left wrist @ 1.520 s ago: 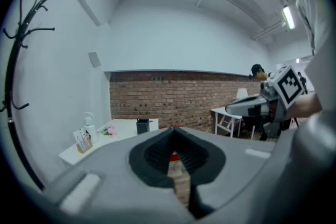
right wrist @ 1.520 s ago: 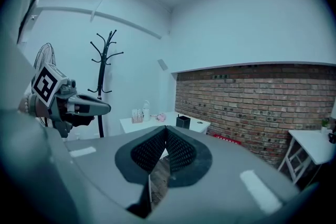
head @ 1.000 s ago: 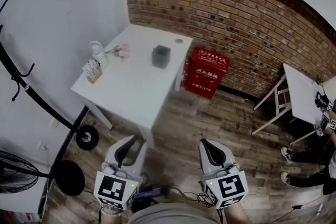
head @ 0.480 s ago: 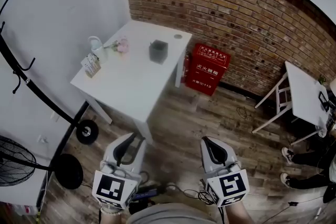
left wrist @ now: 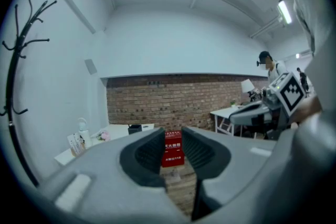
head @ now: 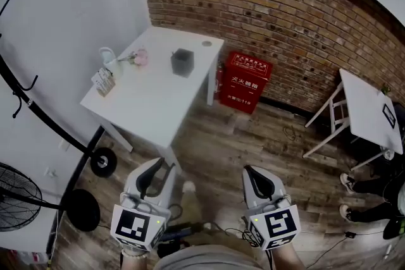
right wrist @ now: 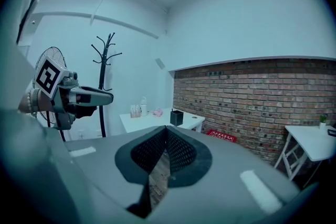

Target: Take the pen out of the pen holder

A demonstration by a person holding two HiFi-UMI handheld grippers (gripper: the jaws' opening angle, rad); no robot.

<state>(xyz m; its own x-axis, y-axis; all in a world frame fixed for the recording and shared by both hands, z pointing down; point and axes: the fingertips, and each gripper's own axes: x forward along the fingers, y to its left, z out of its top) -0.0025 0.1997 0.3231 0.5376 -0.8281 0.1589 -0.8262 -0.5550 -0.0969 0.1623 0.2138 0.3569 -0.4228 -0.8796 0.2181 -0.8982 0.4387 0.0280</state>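
Note:
A dark square pen holder (head: 182, 63) stands on the white table (head: 158, 104) at the far left, near the brick wall. It also shows small in the left gripper view (left wrist: 135, 128) and the right gripper view (right wrist: 176, 117). The pen is too small to make out. My left gripper (head: 152, 169) hangs low over the wooden floor, well short of the table, jaws open with nothing between them (left wrist: 173, 147). My right gripper (head: 253, 174) is beside it, pads meeting at the tips with nothing held (right wrist: 166, 131).
On the table are a white bottle (head: 107, 59), a pink flower (head: 140, 57) and a card stand (head: 101, 81). A red fire box (head: 243, 82) sits against the brick wall. A coat rack (head: 38, 117), a fan (head: 19, 199) and a second white table (head: 367, 110) flank the floor.
In the head view the table, pen holder and red box have drifted slightly left and up. Both grippers keep the same pose and jaw setting at the bottom of the view.

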